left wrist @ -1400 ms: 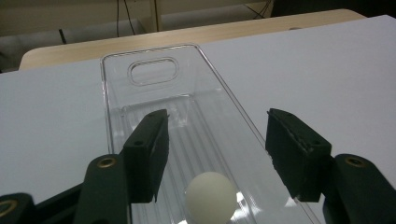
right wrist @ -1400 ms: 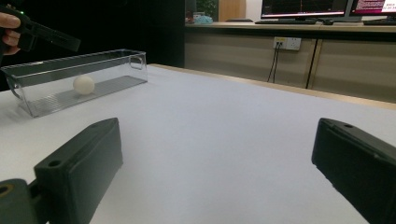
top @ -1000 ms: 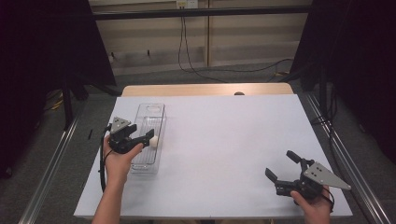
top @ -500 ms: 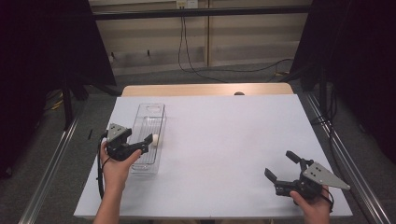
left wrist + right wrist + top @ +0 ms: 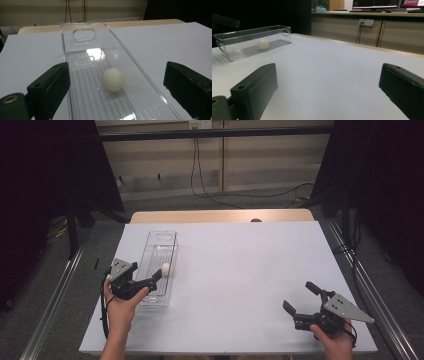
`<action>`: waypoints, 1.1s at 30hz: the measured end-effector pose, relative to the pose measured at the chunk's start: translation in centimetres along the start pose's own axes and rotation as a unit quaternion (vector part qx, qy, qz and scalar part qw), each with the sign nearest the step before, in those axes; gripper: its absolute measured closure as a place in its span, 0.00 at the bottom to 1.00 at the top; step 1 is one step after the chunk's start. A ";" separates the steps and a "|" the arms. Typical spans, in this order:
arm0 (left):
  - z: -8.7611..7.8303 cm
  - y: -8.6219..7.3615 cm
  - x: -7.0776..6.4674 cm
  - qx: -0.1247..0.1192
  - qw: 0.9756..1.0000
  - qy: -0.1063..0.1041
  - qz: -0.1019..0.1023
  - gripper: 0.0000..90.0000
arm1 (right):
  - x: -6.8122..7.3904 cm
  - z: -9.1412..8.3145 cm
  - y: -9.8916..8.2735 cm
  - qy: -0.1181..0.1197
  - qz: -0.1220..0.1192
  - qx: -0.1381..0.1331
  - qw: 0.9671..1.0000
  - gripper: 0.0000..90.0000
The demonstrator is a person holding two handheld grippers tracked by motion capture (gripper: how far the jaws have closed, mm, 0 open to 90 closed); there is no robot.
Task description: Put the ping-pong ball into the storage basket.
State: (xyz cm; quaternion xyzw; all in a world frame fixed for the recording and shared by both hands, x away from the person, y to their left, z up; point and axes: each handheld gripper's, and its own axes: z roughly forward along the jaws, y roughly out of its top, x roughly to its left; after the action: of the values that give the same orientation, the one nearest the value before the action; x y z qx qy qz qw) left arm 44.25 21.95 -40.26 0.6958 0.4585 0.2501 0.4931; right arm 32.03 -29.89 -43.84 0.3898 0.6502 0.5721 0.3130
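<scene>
A white ball [image 5: 165, 269] [image 5: 113, 79] rests on the ribbed floor of a long clear plastic tray [image 5: 159, 251] [image 5: 63, 50] at the table's left. My left gripper [image 5: 152, 282] [image 5: 117, 72] hovers over the tray's near end, pointing at the ball. Its jaws have just been opening; they stand wide on either side of the ball, and the pads do not touch it. My right gripper [image 5: 299, 295] [image 5: 328, 82] is open at the near right, with nothing between its fingers. From there the tray [image 5: 252, 30] and ball [image 5: 263, 43] appear far to the left.
A white sheet [image 5: 250, 270] covers the table, with a wooden strip [image 5: 220, 216] bare along the far edge. Metal rails [image 5: 55, 300] run along both sides on the floor. Dark curtains flank the table, and cables hang on the back wall.
The left gripper has drawn back toward the near edge and its jaws stand wider apart. The ball has stayed where it was in the tray. The right gripper has not moved.
</scene>
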 end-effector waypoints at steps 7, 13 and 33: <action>-0.6 -0.2 -0.2 -0.009 1.000 -0.005 0.006 0.06 | 0.0 0.0 0.0 0.003 0.001 0.004 1.000 0.02; -1.0 -0.7 -0.4 -0.015 1.000 -0.006 0.006 0.05 | 0.0 0.0 0.0 0.001 0.002 0.004 1.000 0.02; -2.5 -2.2 -0.5 -0.029 1.000 -0.008 0.004 0.04 | 0.1 0.1 0.0 0.002 0.000 0.001 1.000 0.02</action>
State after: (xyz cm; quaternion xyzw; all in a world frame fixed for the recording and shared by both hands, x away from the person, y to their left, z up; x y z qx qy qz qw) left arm 41.17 22.90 -41.20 0.6850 0.4444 0.2597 0.5156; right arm 32.06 -29.79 -43.87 0.3887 0.6514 0.5723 0.3116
